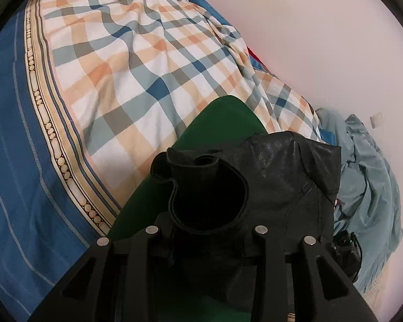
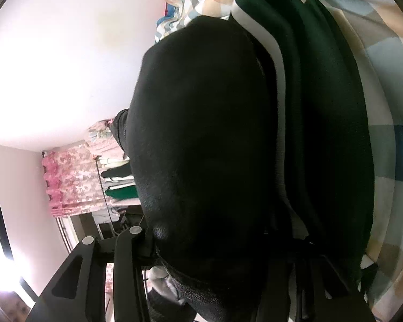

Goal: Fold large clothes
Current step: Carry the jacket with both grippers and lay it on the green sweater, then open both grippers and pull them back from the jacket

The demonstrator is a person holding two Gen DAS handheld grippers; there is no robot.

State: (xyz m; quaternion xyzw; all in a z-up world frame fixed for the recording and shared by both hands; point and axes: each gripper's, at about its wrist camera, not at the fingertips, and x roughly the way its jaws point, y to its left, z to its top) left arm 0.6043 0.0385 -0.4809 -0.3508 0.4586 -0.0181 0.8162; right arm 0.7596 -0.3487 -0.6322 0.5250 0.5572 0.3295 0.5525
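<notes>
Here the left claw point(image 1: 205, 232) is clamped on a bunched edge of a black leather jacket point(image 1: 279, 177); the fabric curls up in a dark roll right between its fingers. The jacket spreads forward from the claw and lies partly over a green garment point(image 1: 217, 126), which itself rests on a checked bedsheet point(image 1: 137, 61). A blue striped cover point(image 1: 16, 161) shows along the sheet's patterned border, and a crumpled pale blue cloth point(image 1: 370, 177) lies beside the jacket near the white wall point(image 1: 322, 26).

The right claw point(image 2: 215, 238) is buried in the same jacket point(image 2: 201, 123): black fabric drapes over its fingers, so whether it is pinching or merely covered cannot be told. Beside the jacket hang dark green folds point(image 2: 330, 102) against the checked sheet point(image 2: 389, 139). Farther off, a pink floral curtain point(image 2: 69, 182) and clothes on a rack point(image 2: 118, 177) stand by the wall.
</notes>
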